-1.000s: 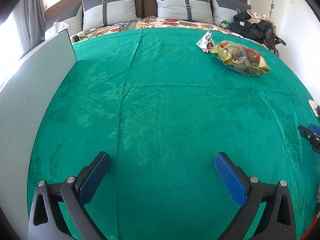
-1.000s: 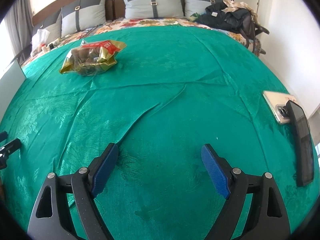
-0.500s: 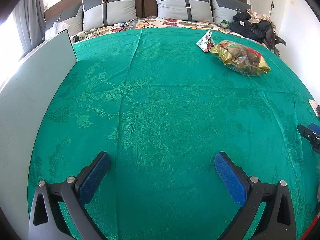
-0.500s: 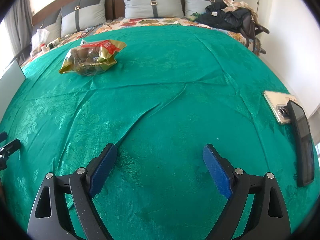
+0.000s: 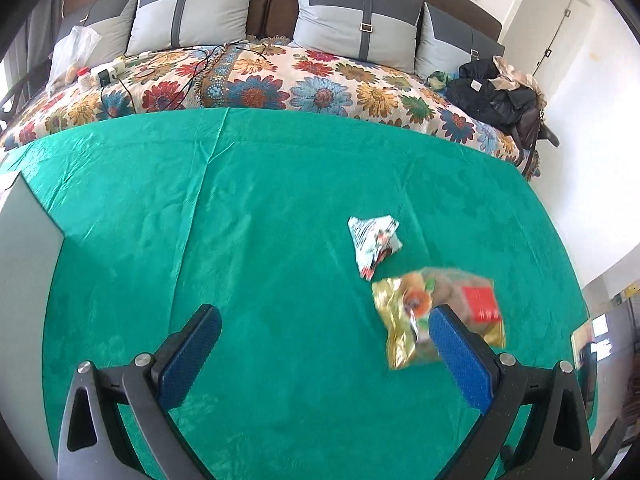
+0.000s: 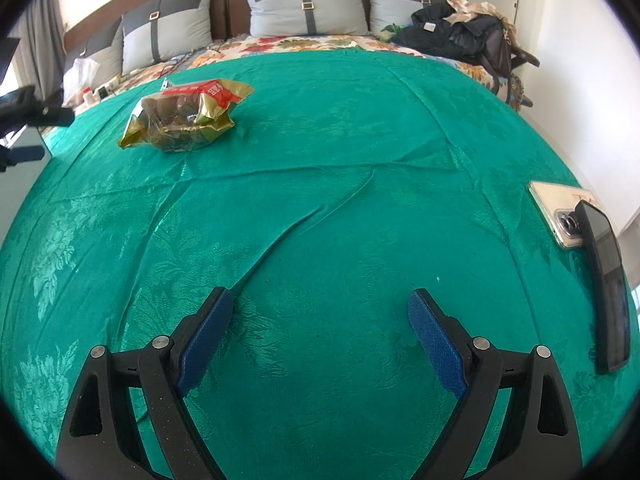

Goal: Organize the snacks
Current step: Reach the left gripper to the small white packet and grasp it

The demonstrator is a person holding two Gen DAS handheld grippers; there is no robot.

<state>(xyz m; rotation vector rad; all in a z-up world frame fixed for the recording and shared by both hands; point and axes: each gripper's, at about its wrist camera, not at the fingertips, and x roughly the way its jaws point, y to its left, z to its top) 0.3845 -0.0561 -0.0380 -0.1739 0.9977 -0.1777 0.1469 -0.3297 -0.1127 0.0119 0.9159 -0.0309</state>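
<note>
A gold snack bag (image 5: 404,320) with a red label lies on the green bedspread (image 5: 260,240), partly behind my left gripper's right finger (image 5: 460,356). A small white crumpled snack packet (image 5: 374,242) lies just beyond it. My left gripper (image 5: 324,340) is open and empty, raised above the bed. In the right wrist view the gold bag (image 6: 186,114) lies far left on the bedspread (image 6: 340,152). My right gripper (image 6: 320,328) is open and empty, low over the spread.
A grey board (image 5: 24,280) stands at the left bed edge. Two phones (image 6: 580,232) lie at the right edge. Pillows (image 5: 360,28), a floral blanket (image 5: 280,84) with cables, and a dark pile of clothes (image 5: 496,96) are at the head.
My left gripper has risen and moved forward toward the snacks, so the gold bag now sits beside its right finger. The right gripper has stayed nearly still.
</note>
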